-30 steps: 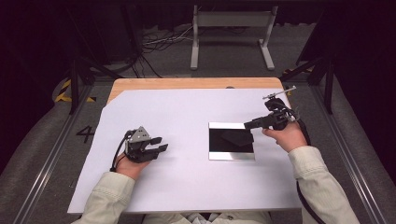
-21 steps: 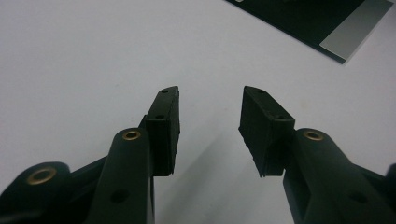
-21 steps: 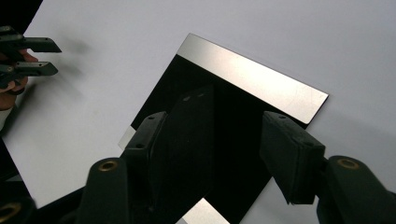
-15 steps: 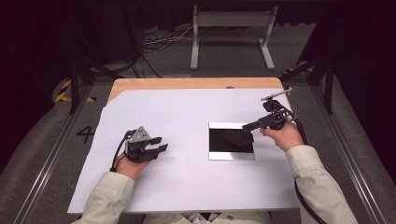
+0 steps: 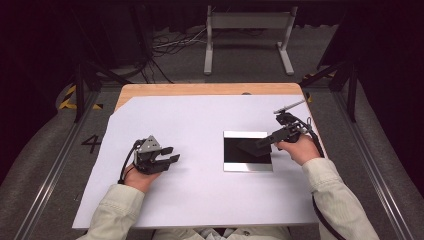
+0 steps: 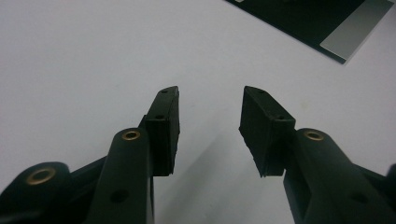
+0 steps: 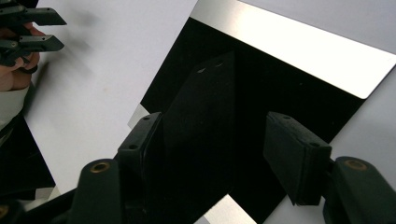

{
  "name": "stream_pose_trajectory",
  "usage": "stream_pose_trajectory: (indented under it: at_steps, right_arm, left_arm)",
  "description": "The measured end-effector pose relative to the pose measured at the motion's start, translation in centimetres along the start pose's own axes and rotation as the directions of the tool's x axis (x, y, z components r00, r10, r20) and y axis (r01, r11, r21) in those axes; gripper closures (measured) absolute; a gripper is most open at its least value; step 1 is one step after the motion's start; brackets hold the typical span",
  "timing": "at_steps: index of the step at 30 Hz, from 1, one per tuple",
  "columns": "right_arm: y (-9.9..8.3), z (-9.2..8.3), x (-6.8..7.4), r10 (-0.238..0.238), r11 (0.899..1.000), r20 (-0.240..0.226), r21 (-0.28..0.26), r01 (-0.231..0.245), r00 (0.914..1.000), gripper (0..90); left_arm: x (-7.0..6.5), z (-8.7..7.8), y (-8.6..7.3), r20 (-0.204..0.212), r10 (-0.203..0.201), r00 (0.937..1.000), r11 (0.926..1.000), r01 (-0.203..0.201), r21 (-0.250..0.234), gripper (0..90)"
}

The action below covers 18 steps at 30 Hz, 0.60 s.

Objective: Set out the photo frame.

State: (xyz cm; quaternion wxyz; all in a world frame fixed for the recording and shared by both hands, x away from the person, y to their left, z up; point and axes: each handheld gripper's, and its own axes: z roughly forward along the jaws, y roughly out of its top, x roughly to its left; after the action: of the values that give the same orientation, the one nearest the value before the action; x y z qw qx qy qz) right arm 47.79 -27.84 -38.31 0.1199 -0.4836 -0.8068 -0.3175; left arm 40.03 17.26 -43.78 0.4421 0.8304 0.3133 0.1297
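Left hand-held gripper [image 5: 167, 154] rests on the white desk [image 5: 200, 120], jaws well apart, gripping nothing. Over on the other side, the right hand-held gripper [image 5: 264, 142] hangs above the black, mirror-like plate [image 5: 247, 159] — its jaws have just been opening and stand wide, nothing between them. Further back, the plate's silver strip [image 7: 299, 44] gleams — flat on the desk.

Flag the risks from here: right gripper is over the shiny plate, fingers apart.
1. The right gripper hangs low over the mirror-like plate with its fingers apart, having just opened. The plate lies flat on the white sheet, so the fingers may skid off its edge instead of gripping.
2. Hard fingertips could scratch the reflective face.
3. The left gripper rests open well to the side, so nothing steadies the plate if it slides.
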Motion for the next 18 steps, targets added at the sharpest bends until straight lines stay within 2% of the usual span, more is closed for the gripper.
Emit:
stream_pose_trajectory:
  at_steps: [18]
  right_arm:
    - [0.1, 1.6, 0.4, -0.001, 0.999, -0.051, 0.054, 0.004, 0.9987, 38.2]
  left_arm:
    - [0.0, 0.0, 0.0, 0.003, 0.002, 1.0000, 1.0000, -0.002, 0.001, 57.6]
